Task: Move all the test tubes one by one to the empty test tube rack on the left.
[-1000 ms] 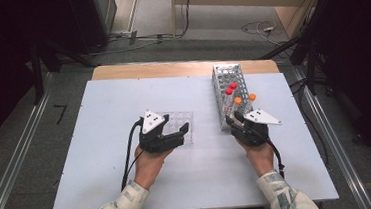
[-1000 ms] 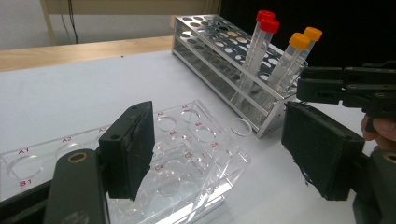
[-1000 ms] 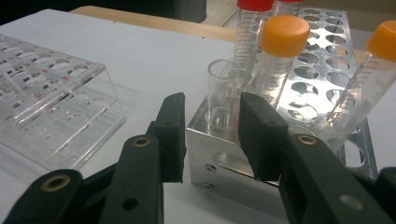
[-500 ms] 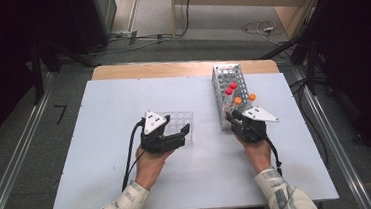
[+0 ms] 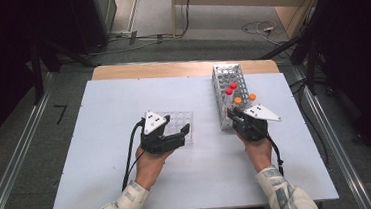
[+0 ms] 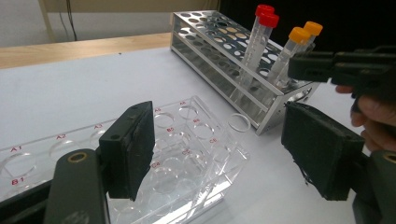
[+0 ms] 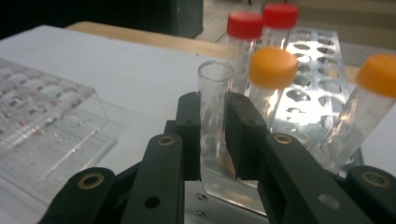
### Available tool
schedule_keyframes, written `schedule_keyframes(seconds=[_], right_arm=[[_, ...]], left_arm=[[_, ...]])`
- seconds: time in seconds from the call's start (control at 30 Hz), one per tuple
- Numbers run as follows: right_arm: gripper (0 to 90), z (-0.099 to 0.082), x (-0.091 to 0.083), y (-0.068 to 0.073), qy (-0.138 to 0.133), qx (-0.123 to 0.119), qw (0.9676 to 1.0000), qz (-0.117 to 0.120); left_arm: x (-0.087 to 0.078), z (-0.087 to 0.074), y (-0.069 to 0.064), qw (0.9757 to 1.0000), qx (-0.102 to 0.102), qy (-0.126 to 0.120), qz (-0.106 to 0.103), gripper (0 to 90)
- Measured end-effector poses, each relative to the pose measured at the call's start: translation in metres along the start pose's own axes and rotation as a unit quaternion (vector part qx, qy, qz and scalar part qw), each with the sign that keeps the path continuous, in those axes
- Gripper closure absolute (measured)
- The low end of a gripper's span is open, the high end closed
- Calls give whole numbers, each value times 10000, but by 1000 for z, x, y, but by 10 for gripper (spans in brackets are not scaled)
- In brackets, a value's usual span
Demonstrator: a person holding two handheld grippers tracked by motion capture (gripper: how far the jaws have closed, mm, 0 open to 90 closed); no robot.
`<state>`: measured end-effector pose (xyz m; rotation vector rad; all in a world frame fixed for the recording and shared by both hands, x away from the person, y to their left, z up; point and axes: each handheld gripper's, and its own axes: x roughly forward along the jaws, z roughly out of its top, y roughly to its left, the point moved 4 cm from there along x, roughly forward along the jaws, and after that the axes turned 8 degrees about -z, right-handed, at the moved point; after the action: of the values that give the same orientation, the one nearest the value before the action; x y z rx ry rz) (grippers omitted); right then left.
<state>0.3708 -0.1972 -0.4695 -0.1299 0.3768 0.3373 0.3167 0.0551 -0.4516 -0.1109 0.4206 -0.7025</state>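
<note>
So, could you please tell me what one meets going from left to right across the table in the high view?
Left gripper → clear plastic well rack → metal test-tube rack → right gripper, jaws shut on an uncapped clear tube.

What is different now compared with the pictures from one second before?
The right claw has just been closing and now grips an uncapped clear tube standing at the near end of the metal rack. Both hands kept their places. The left claw stays open over the clear plastic rack; the capped tubes did not move.
</note>
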Motion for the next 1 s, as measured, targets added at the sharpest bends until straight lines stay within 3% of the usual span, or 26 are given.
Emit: schedule_keyframes(seconds=[0.27,0.43,1.0], right_arm=[[738,21,-20,1,-326,-111,9994,-24],[738,28,-29,1,-412,-78,9991,76],[738,21,-46,30,-322,-425,9967,615]], left_arm=[[-2,1,1,10000,-23,-44,15,263],[-3,2,1,10000,-18,-49,18,263],[-4,3,-1,9999,-23,-91,-40,263]])
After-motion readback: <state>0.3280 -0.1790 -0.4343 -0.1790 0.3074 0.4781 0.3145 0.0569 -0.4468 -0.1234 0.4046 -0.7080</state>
